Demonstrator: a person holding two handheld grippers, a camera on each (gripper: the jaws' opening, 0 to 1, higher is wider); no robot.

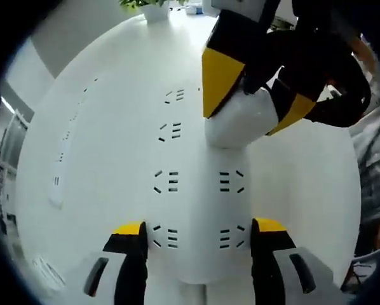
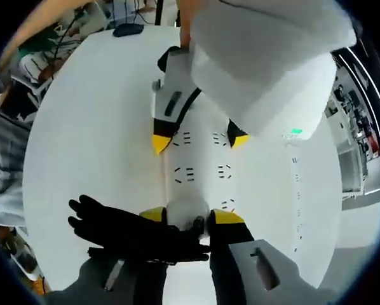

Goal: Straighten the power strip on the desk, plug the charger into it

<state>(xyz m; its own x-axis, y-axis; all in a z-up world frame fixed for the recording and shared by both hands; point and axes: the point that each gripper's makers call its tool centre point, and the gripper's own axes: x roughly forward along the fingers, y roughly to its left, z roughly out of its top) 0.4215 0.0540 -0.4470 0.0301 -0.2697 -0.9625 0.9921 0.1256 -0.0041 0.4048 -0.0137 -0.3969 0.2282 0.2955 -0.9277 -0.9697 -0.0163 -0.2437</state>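
Note:
A long white power strip [image 1: 196, 190] with two columns of sockets lies on the white desk [image 1: 107, 210]. My left gripper [image 1: 199, 229] is shut on it, one yellow-tipped jaw on each long side. From the upper right, my right gripper [image 1: 250, 111] comes in shut on a white charger [image 1: 234, 130], pressed down over the strip's right socket column. Whether its prongs are seated is hidden. In the right gripper view, the charger [image 2: 187, 213] sits between my right gripper's [image 2: 190, 216] jaws, above the power strip [image 2: 203, 168]. The left gripper [image 2: 199, 140] clamps the strip farther along.
A second white strip [image 2: 295, 178] with a green light lies alongside on the desk; it shows faintly as a strip [image 1: 66, 136] in the left gripper view. A black bundle [image 2: 114, 229], seemingly cable, hangs by my right jaw. A black mouse [image 2: 128, 28] and a plant pot [image 1: 155, 9] stand at the desk's edges.

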